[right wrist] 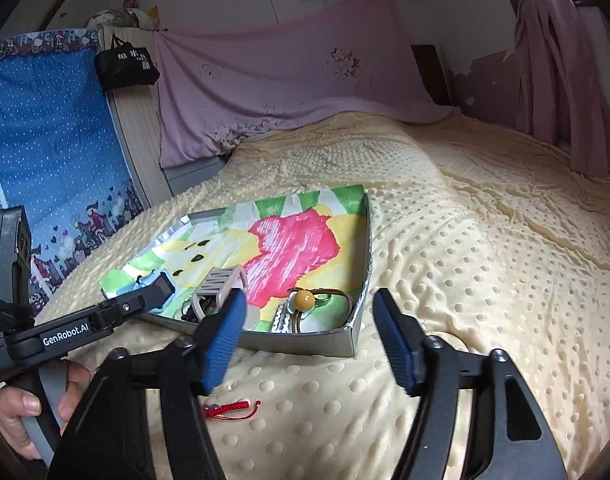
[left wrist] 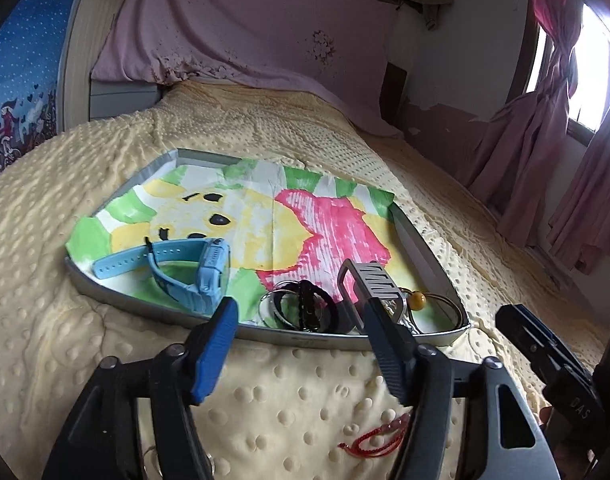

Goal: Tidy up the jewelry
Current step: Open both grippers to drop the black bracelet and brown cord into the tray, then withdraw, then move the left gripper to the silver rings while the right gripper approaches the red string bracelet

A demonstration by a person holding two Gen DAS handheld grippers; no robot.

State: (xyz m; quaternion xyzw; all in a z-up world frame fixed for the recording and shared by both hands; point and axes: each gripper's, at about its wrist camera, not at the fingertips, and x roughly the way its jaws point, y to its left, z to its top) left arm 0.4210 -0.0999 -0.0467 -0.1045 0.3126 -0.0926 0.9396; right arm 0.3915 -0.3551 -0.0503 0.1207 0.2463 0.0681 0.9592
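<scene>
While most pieces already sit gathered along the near wall of the shallow grey tray [left wrist: 153, 298] with its painted paper liner, a red braided cord bracelet [right wrist: 230, 409] lies outside on the bed's yellow dotted blanket [right wrist: 485, 280], just short of that tray. Both left tongs [left wrist: 301, 320] and right tongs [right wrist: 309, 316] hang spread, pinching nothing. Blue strap watch [left wrist: 193, 270] rests inside the tray's left end; open blanket right of it leaves room.
</scene>
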